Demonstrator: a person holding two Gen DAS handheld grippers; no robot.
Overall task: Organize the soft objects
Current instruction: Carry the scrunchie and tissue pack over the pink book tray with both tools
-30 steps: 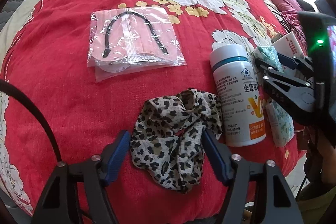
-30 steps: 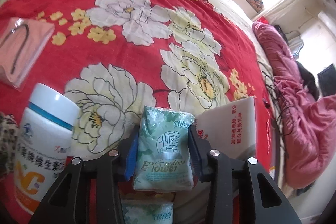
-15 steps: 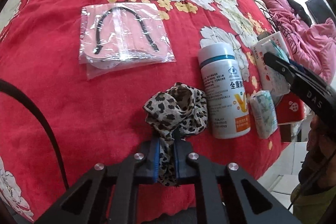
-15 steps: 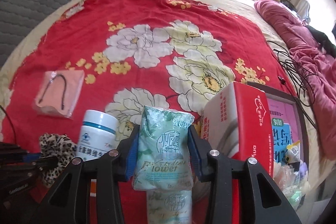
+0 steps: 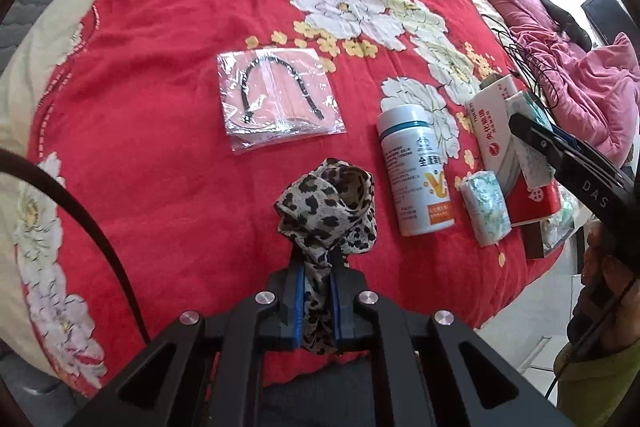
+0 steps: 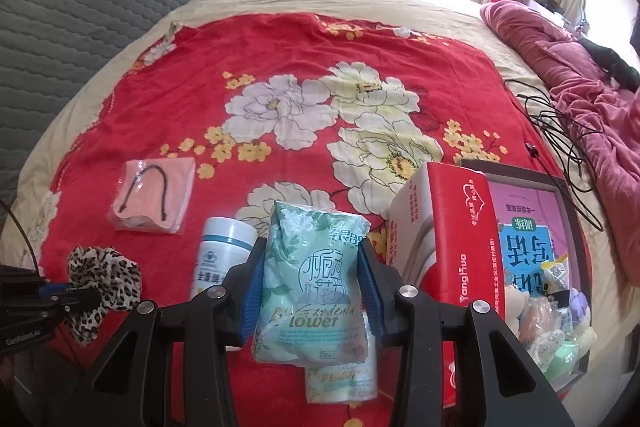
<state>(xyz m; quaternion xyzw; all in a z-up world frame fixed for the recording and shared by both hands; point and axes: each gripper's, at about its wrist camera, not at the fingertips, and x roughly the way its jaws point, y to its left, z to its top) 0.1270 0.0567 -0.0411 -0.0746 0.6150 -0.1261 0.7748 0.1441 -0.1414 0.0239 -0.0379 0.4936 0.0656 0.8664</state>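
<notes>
Nearby, dark tray (image 6: 576, 227) holds small soft items (image 6: 560, 327)

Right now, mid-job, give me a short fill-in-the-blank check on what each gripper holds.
The left gripper is shut on the ____ scarf.
The right gripper holds a green ____ pack.
The white bottle lies between the scarf and a second ____ pack.

Missing: leopard-print; tissue; tissue

On the bed lie two green tissue packs (image 6: 316, 287), one of them under the other (image 6: 340, 383). There is one leopard-print scarf (image 5: 328, 211), one white bottle (image 5: 416, 171), one pink mask in a clear bag (image 5: 280, 103), one red box (image 6: 452, 243) and one dark tray (image 6: 560, 187) of small things.
</notes>
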